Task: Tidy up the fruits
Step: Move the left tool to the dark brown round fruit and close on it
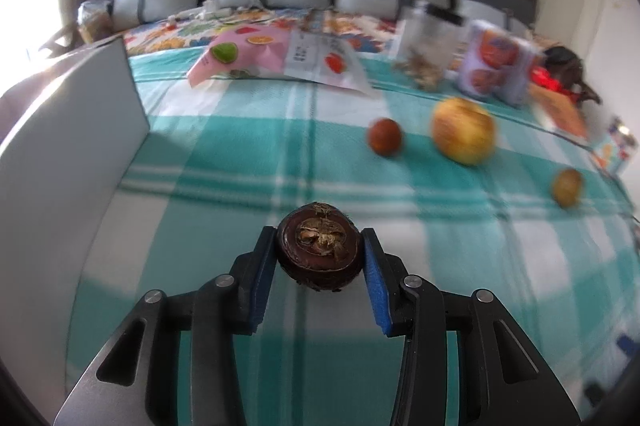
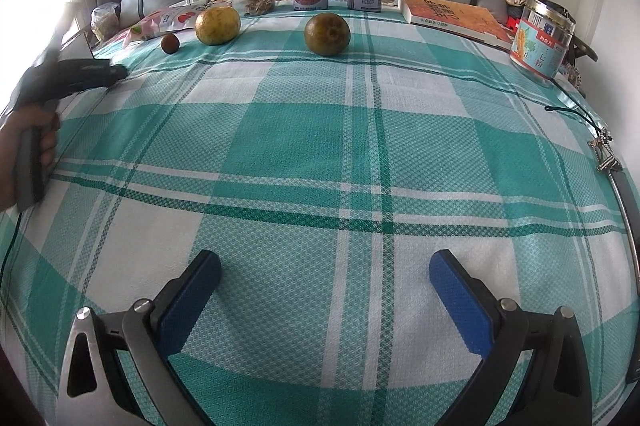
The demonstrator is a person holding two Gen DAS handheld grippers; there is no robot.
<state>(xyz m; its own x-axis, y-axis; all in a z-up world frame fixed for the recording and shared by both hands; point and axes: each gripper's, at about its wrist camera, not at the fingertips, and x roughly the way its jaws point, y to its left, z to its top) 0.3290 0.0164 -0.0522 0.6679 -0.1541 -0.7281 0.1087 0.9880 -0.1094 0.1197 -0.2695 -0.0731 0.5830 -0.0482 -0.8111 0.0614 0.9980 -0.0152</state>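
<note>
Gripping a dark fruit (image 1: 319,250) at lower centre, the left tongs (image 1: 320,258) appear only in their own view; right tongs (image 2: 325,290) gape, released.

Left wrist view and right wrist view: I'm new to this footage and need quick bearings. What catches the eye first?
In the left wrist view, the left gripper is shut on a dark brown round fruit above the teal checked cloth. Three more fruits lie farther back, the yellow-red fruit largest. The right gripper hangs open and empty over the cloth.
</note>
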